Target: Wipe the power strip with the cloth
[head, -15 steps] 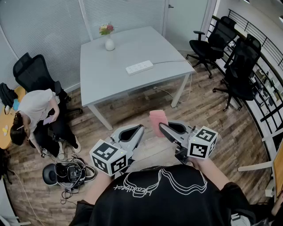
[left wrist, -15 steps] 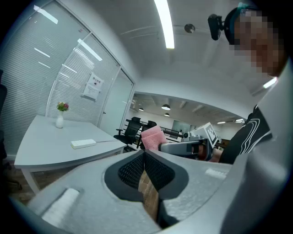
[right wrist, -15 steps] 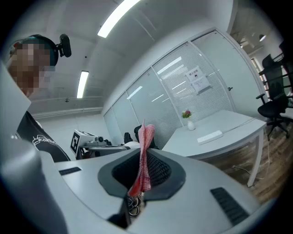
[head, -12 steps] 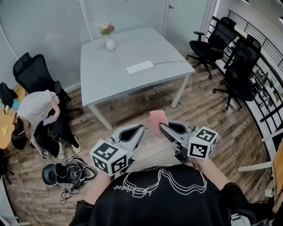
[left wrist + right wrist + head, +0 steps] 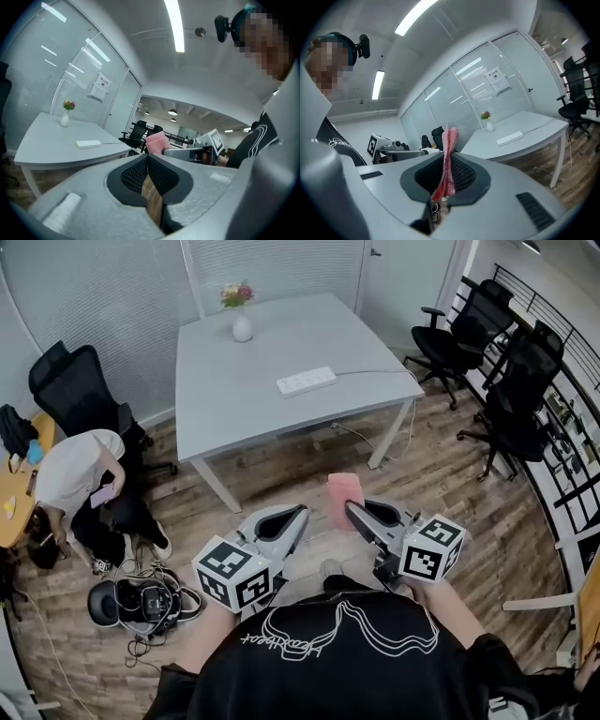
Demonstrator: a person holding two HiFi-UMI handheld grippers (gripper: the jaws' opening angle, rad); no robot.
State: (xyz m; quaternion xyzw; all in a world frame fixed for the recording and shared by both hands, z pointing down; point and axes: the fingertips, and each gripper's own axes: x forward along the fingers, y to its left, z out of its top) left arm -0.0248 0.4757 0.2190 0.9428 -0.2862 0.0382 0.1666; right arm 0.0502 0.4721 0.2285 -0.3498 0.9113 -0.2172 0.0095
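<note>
The white power strip [image 5: 306, 382] lies on the grey table [image 5: 244, 390] far ahead of me, its cord running right; it also shows as the power strip [image 5: 88, 144] and power strip [image 5: 510, 138] in the gripper views. My right gripper [image 5: 349, 509] is shut on a pink cloth [image 5: 344, 493], which stands up between its jaws as the cloth [image 5: 448, 159]. My left gripper [image 5: 300, 513] is shut with nothing in it, held beside the right one over the wooden floor. Both are well short of the table.
A white vase with flowers [image 5: 241, 320] stands at the table's far edge. A seated person [image 5: 70, 474] and a black chair [image 5: 70, 390] are at the left. Bags and cables [image 5: 141, 601] lie on the floor. More black chairs [image 5: 506, 362] stand right.
The view has shifted slightly; the table and power strip sit a little lower and nearer in the head view. Both grippers keep their pose, the cloth still held.
</note>
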